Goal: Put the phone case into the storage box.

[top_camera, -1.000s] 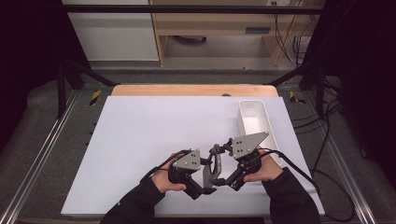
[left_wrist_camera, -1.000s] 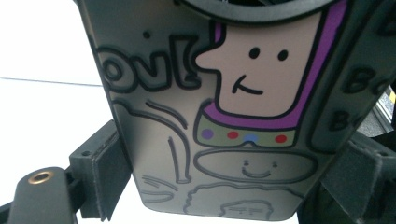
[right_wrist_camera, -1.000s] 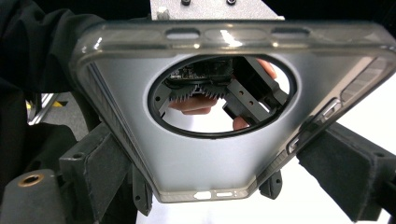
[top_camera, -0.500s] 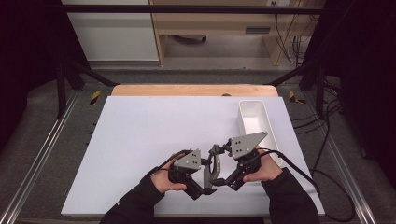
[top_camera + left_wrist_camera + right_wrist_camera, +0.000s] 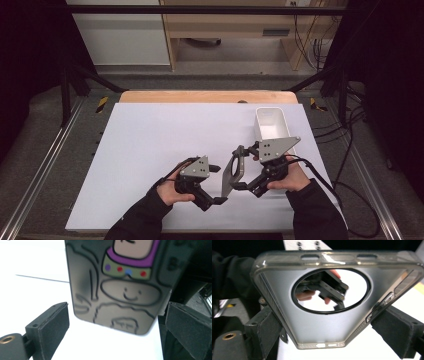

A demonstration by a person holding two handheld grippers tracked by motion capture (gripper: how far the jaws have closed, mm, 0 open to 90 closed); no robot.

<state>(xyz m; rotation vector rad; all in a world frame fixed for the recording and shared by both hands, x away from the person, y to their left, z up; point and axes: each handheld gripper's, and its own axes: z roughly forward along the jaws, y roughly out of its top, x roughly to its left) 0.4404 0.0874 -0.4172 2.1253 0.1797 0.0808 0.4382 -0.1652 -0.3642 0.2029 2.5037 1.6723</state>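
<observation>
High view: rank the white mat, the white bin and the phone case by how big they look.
1. White mat, by far the largest.
2. White bin.
3. Phone case, which looks smallest, though it is seen nearly edge-on, so that is unsure.

My high camera sat above my side of the tabletop [image 5: 150, 130], looking forward and down, far enough back to take in the whole white surface and the floor beyond. The left gripper's camera looked along its fingers [image 5: 53, 322] at the phone case [image 5: 120, 287] from very close, on its printed face. The right gripper's camera faced the same phone case [image 5: 322, 322] from its inner side, equally near. All three views shared that case, seen small from above [image 5: 231, 172].
</observation>
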